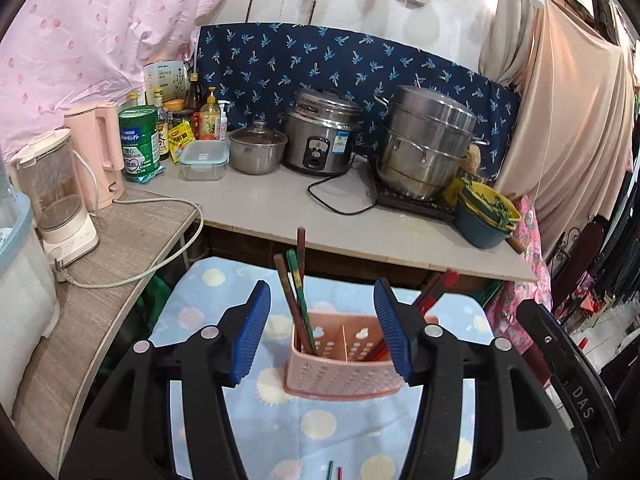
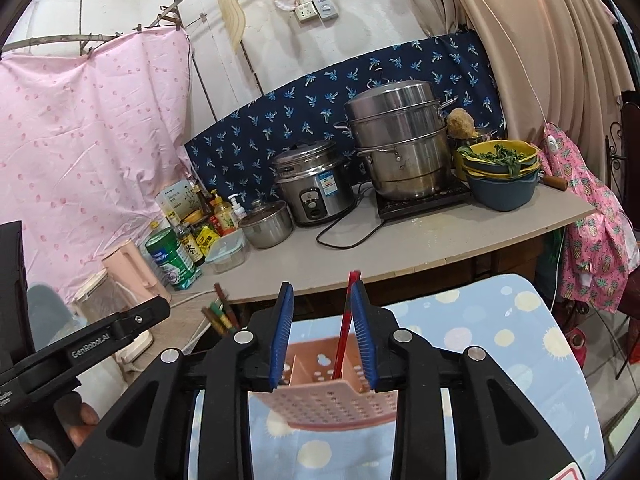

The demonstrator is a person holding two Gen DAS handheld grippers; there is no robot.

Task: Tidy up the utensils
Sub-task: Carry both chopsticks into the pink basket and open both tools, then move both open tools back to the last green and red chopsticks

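Between left hand-held gripper (image 1: 322,330) pads: chopsticks (image 1: 298,300).

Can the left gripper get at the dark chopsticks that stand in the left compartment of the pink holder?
Probably yes. The left gripper is open, and the dark chopsticks rise between its blue pads, apart from both. Nothing blocks the way above the pink perforated plastic holder.
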